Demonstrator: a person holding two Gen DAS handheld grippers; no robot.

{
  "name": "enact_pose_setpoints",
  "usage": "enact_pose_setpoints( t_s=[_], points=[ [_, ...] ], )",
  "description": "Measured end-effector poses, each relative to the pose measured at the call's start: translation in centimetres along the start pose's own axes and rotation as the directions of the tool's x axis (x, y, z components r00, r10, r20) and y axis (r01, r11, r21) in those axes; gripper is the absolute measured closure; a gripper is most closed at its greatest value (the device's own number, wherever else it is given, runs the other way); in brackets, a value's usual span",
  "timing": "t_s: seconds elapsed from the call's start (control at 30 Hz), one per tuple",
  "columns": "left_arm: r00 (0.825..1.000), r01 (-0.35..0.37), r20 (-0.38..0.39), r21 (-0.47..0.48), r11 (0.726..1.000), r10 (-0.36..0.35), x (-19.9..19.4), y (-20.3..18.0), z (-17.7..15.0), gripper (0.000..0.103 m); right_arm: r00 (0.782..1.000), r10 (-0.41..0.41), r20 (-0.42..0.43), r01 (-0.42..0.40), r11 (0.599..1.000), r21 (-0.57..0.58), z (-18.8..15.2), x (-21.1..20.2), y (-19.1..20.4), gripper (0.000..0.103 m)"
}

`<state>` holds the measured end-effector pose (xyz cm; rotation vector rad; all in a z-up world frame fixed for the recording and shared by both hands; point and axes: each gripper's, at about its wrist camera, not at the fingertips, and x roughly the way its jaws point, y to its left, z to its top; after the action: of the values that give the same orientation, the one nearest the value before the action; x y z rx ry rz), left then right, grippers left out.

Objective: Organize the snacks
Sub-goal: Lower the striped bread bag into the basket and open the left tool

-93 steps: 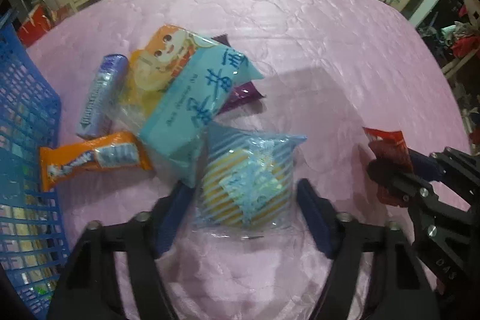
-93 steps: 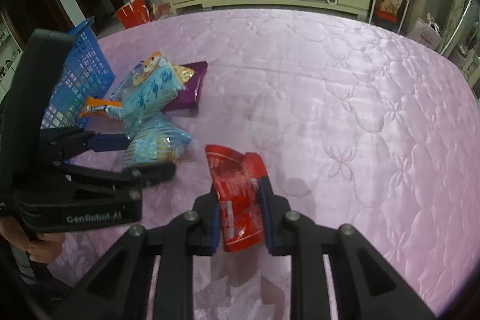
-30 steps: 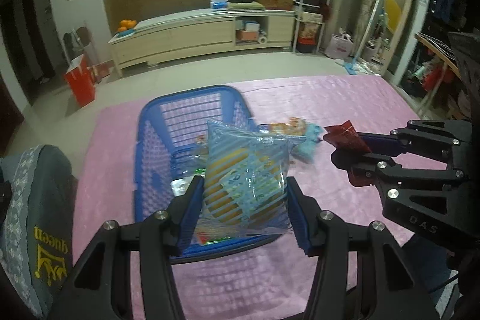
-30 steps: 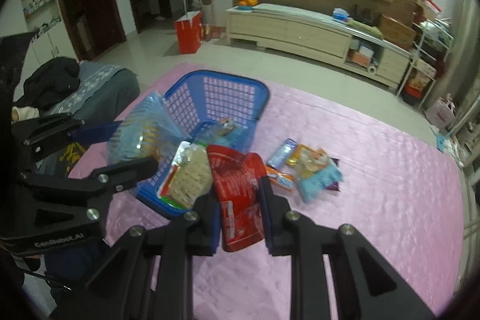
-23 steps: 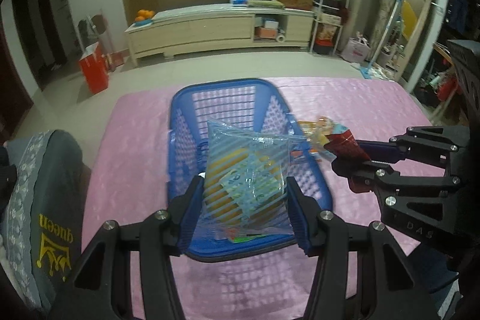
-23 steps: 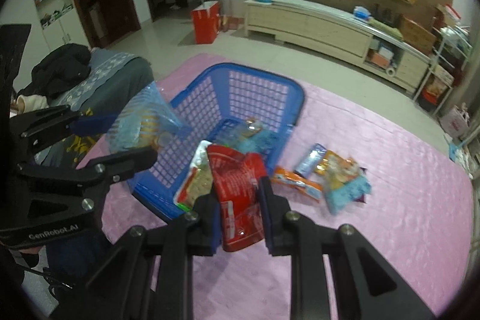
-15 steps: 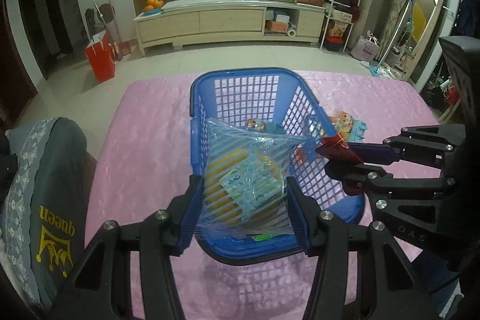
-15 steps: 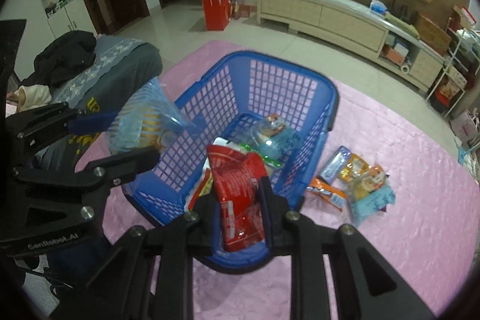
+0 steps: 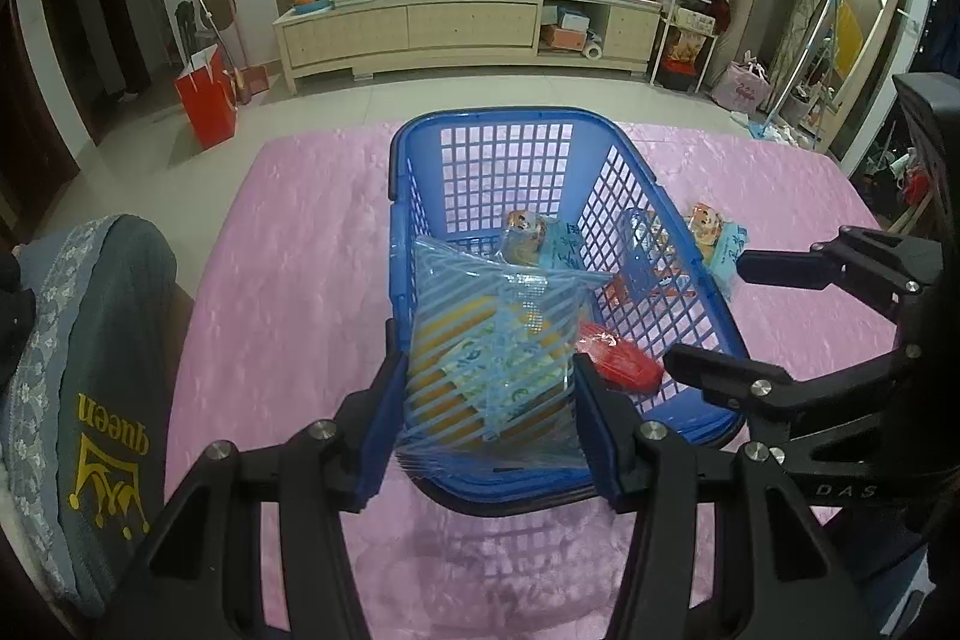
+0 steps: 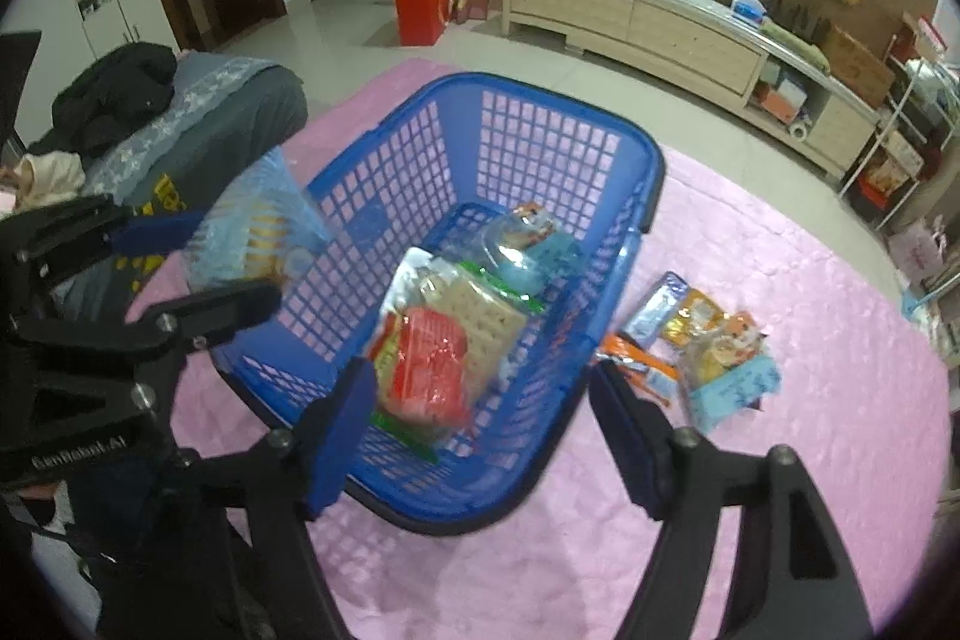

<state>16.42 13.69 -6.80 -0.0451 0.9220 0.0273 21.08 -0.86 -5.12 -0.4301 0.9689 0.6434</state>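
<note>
A blue plastic basket (image 9: 414, 142) stands on the pink table and also shows in the right wrist view (image 10: 651, 172). My left gripper (image 9: 483, 394) is shut on a clear blue-striped snack bag (image 9: 492, 352) and holds it over the basket's near rim; the bag also shows in the right wrist view (image 10: 252, 232). My right gripper (image 10: 483, 412) is open over the basket. The red snack packet (image 10: 429, 364) lies below it on a cracker pack (image 10: 480, 316) inside the basket. The right gripper's fingers (image 9: 708, 373) are spread apart in the left wrist view.
Several snack packs (image 10: 714, 346) lie on the pink cloth right of the basket, also in the left wrist view (image 9: 717, 235). A grey cushion (image 9: 90, 370) borders the table's left edge. A long cabinet (image 9: 420, 28) and a red bag (image 9: 204, 103) stand on the floor beyond.
My right gripper has opened and the red packet has dropped into the basket. Both grippers have moved further over the basket. The left one still holds the striped bag.
</note>
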Motion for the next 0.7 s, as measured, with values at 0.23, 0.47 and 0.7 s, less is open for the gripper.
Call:
enact_pose_setpoints(
  t_s=[0.23, 0.47, 0.7],
  points=[
    [1.0, 0.016, 0.003, 0.022, 1.0, -0.016, 0.1, -1.2, 0.6, 0.052, 0.999, -0.039, 0.005, 0.039, 0.999, 0.037, -0.3, -0.7, -1.5, 0.023],
    [0.999, 0.041, -0.005, 0.043, 0.998, -0.041, 1.5, -2.1, 1.4, 0.052, 0.996, -0.08, -0.032, 0.083, 0.993, 0.082, -0.4, 0.3, -3.2, 0.022],
    [0.998, 0.059, -0.03, 0.064, 0.996, -0.057, 3.8, -3.1, 2.9, 0.052, 0.995, -0.08, -0.056, 0.086, 0.99, 0.113, 0.0, 1.6, -5.0, 0.022]
  ],
)
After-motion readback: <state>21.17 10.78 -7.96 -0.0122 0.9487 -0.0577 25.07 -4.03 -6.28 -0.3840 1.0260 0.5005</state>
